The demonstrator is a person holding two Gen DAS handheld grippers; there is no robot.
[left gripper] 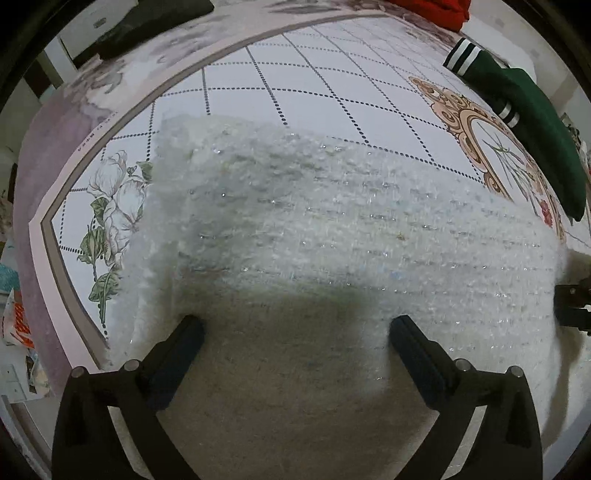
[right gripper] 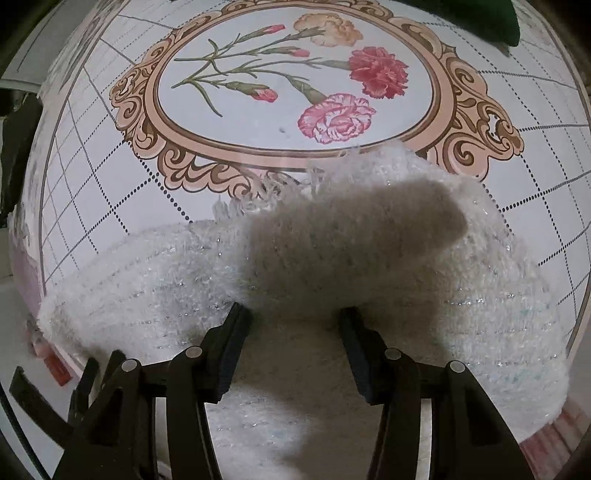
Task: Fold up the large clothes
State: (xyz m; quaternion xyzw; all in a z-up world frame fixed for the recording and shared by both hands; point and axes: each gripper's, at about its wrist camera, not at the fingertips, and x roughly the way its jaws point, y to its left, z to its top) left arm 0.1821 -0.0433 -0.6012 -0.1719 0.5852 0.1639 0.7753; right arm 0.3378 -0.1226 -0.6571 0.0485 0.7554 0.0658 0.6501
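Observation:
A fuzzy white sweater [left gripper: 332, 221] with glittery threads lies folded on a flower-printed table cover [left gripper: 332, 74]. My left gripper [left gripper: 295, 321] points down over the sweater's near part. Its jaws stand wide apart and nothing is pinched between them. In the right wrist view the same sweater [right gripper: 147, 280] spreads across the cover's oval carnation picture [right gripper: 295, 74]. My right gripper [right gripper: 293, 312] has a raised, shadowed fold of the sweater [right gripper: 351, 240] between its fingers, and both pads press on it. The black part at the right edge of the left wrist view looks like the right gripper [left gripper: 574, 306].
A dark green garment with white stripes [left gripper: 535, 122] lies at the cover's far right, and its edge shows in the right wrist view [right gripper: 461, 18]. A red garment [left gripper: 432, 11] and a dark one [left gripper: 147, 22] lie at the far side. The table edge [left gripper: 48, 236] runs along the left.

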